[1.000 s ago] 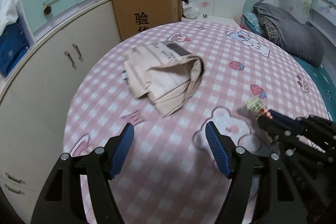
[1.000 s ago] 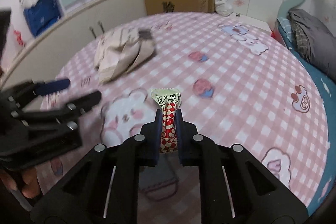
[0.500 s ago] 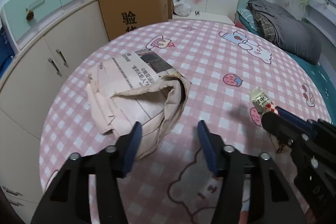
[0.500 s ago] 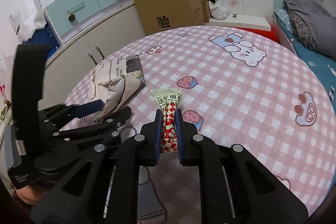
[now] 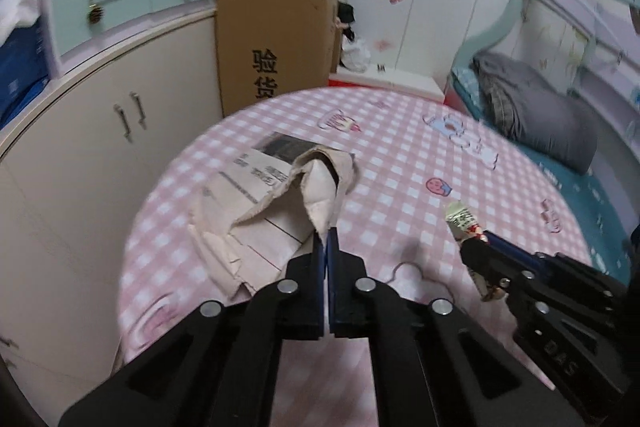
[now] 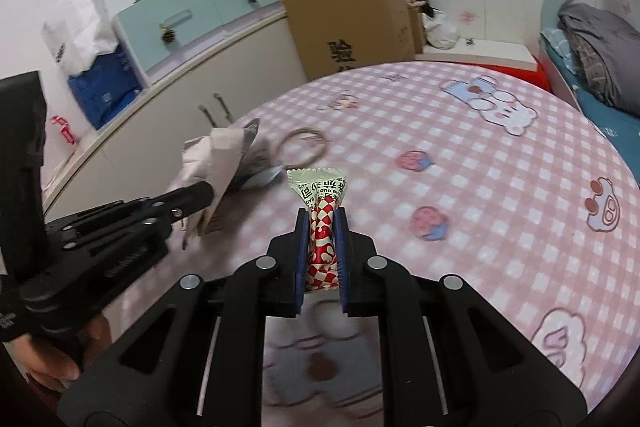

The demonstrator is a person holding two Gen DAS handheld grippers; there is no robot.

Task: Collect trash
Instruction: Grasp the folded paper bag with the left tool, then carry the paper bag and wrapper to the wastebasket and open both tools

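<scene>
Showing only in right wrist view, twine loop (image 6: 301, 147), beside paper bag (image 6: 218, 163)

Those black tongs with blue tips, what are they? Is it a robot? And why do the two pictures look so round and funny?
It is not a robot. A person holds one pair of tongs in each hand, and a small camera on each pair looks along its fingers. Its wide lens bends the picture round.

The left camera shows the left tongs pinching the edge of a crumpled paper bag; they have just closed on it. The right camera shows the right tongs squeezing a snack wrapper with red and white checks.

Underneath is a table with a pink checked cloth with cartoon bears. A thin ring lies on it beside the bag.
</scene>
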